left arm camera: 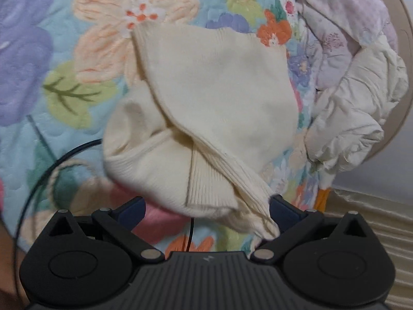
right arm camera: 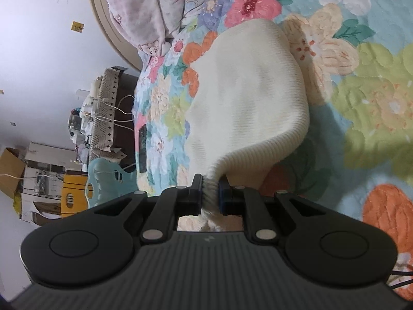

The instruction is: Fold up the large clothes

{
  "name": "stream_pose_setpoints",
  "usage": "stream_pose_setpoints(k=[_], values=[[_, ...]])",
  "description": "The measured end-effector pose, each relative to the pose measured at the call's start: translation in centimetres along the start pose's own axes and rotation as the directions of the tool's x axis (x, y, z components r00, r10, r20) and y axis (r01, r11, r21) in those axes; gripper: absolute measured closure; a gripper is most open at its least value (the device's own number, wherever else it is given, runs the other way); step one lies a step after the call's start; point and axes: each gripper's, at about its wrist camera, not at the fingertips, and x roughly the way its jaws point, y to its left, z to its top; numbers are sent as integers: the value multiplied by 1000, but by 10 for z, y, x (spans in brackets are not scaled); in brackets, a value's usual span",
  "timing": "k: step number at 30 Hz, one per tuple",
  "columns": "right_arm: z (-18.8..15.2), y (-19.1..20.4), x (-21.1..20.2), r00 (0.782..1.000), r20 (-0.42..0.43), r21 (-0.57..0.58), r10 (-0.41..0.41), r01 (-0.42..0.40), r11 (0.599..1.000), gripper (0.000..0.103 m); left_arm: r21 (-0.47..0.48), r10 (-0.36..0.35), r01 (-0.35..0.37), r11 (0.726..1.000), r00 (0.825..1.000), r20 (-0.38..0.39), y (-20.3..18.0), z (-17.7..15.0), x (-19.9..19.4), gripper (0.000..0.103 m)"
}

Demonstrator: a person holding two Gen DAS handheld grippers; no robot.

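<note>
A cream knitted sweater (left arm camera: pixel 214 98) lies bunched on the floral quilt (left arm camera: pixel 38 59), its ribbed hem folded over toward me. My left gripper (left arm camera: pixel 206 208) stands open with its jaws wide apart; the ribbed hem drapes between them and brushes the right fingertip (left arm camera: pixel 280 205), without being pinched. In the right wrist view the sweater (right arm camera: pixel 247 95) rises in a taut hump from the quilt (right arm camera: pixel 374 118). There my right gripper (right arm camera: pixel 210 193) is shut on a gathered ribbed edge of it, lifted a little off the bed.
A crumpled pink and white duvet (left arm camera: pixel 346 59) is piled by the beige headboard (left arm camera: pixel 402 38), seen also as the duvet (right arm camera: pixel 144 10) at the bed's end. A black cable (left arm camera: pixel 36 180) loops at the left. A cluttered side table and boxes (right arm camera: pixel 51 170) stand beyond the bed edge.
</note>
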Motion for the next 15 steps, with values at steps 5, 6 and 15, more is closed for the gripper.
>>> stream_pose_setpoints(k=[5,6,15], values=[[-1,0,0,1000,0,-7,10,-10,1000,91,-9,-33,32,999,999,-43,5,23,35,45],[-1,1,0,1000,-1,-13,5,-5,1000,93,9,-50,50,999,997,-53,7,29,38,58],[11,18,4,999,19,-100,46,-44,994,94,363,-76,51,930,996,56,-36,42,10,74]])
